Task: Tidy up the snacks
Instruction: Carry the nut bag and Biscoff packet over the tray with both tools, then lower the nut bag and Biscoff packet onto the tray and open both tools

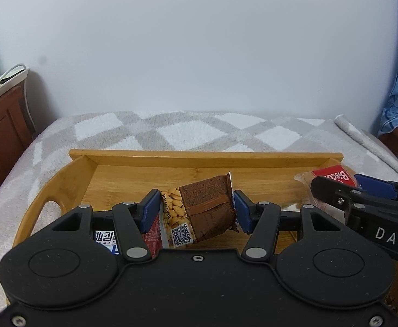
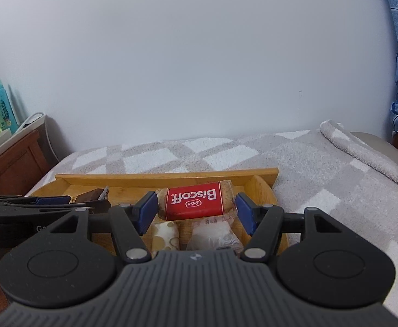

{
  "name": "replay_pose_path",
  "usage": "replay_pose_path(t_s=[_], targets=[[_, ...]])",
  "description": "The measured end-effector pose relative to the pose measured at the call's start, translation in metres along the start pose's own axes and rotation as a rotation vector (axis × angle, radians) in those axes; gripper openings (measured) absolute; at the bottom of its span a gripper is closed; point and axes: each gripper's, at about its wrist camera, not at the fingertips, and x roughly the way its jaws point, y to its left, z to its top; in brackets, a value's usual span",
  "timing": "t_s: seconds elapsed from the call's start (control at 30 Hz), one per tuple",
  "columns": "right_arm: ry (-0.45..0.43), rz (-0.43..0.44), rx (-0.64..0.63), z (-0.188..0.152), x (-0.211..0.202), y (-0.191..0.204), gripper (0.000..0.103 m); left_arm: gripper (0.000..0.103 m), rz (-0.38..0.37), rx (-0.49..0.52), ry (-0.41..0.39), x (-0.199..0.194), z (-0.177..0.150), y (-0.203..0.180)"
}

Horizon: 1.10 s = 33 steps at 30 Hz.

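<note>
Your brown snack packet (image 1: 208, 207), creased and tilted with fine print showing, sits over the bamboo tray (image 1: 150, 174) on the blanket-covered bed (image 1: 171, 130). Your left hand-held gripper (image 1: 195, 212) has both blue pads pressed on the packet's ends, about half spread. Your right hand-held gripper (image 2: 196, 212) stands wide, framing one red Biscoff packet (image 2: 195, 200) without clearly touching it. In the tray you have one peanut packet (image 1: 173, 212), one spotted candy (image 2: 165, 234) and one white wrapped snack (image 2: 215, 234).
</note>
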Motion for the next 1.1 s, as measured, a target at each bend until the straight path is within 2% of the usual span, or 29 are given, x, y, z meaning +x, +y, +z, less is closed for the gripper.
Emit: replay_pose_path(t_s=[0.53, 0.73, 0.8, 0.87, 0.93, 0.97, 1.1], targets=[[0.024, -0.001, 0.004, -0.001, 0.005, -0.001, 0.067, 0.056, 0.016, 0.028, 0.005, 0.008, -0.005, -0.004], [0.027, 0.000, 0.001, -0.001, 0.006, 0.000, 0.069, 0.060, 0.019, 0.035, 0.005, 0.008, -0.005, -0.005], [0.018, 0.004, 0.001, -0.002, 0.005, 0.000, 0.077, 0.061, 0.031, 0.036, 0.008, 0.008, -0.005, -0.006], [0.006, 0.008, -0.002, -0.002, 0.002, 0.001, 0.077, 0.062, 0.036, 0.028, 0.005, 0.007, -0.005, -0.006], [-0.004, 0.003, -0.005, -0.003, 0.001, 0.002, 0.078, 0.069, 0.031, 0.018, 0.004, 0.005, -0.005, -0.004], [-0.008, 0.003, -0.005, -0.003, 0.000, 0.002, 0.081, 0.072, 0.031, 0.014, 0.001, 0.003, -0.004, -0.004], [-0.035, 0.016, 0.020, -0.003, -0.007, 0.000, 0.087, 0.076, 0.037, 0.017, -0.012, -0.008, -0.002, -0.002]])
